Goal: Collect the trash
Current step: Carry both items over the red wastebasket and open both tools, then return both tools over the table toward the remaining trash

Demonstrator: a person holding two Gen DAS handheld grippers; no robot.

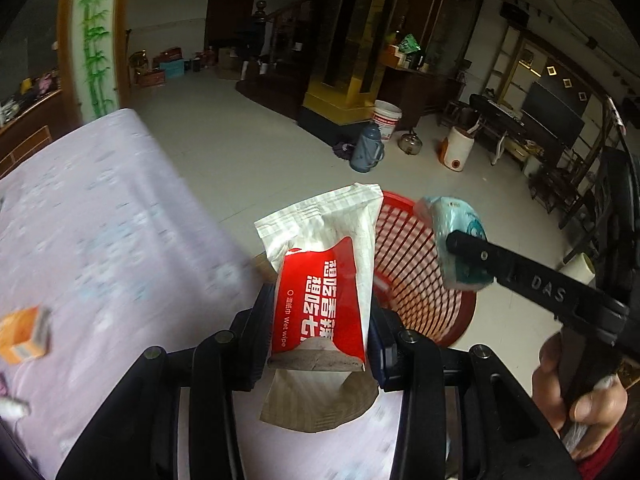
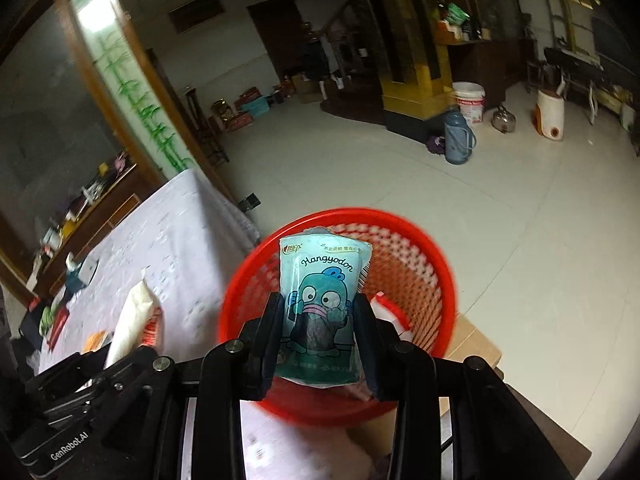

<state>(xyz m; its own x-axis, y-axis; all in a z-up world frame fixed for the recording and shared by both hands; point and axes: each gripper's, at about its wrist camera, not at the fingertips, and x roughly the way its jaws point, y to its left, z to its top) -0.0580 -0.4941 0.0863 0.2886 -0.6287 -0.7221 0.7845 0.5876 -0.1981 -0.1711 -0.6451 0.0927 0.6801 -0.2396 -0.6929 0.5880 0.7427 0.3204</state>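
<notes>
Leftmost, the table under its pale lilac patterned cloth carries an orange carton near its left edge, blurred, and a scrap of crumpled white paper just below it at the frame's border. Next comes the left gripper, its jaws clamped on a wet-wipe packet, white with a red label, which stands upright between the pads above the table's right-hand end; the packet's torn lower flap hangs down below the grip. Right of it sits the red mesh wastebasket, partly hidden behind the packet. Over the basket's far rim the right gripper reaches in from the right, held by a hand with a red sleeve at the wrist. Seen from its own camera, the right gripper is closed on a teal tissue pack printed with a cartoon fish figure (the word Hangyodon is legible on it), and the pack stands upright directly above the wastebasket's open mouth. Inside the basket, a white and red wrapper lies just right of the pack. Farther back on the tiled floor stand a blue thermos flask, a white plastic bucket and a metal kettle
</notes>
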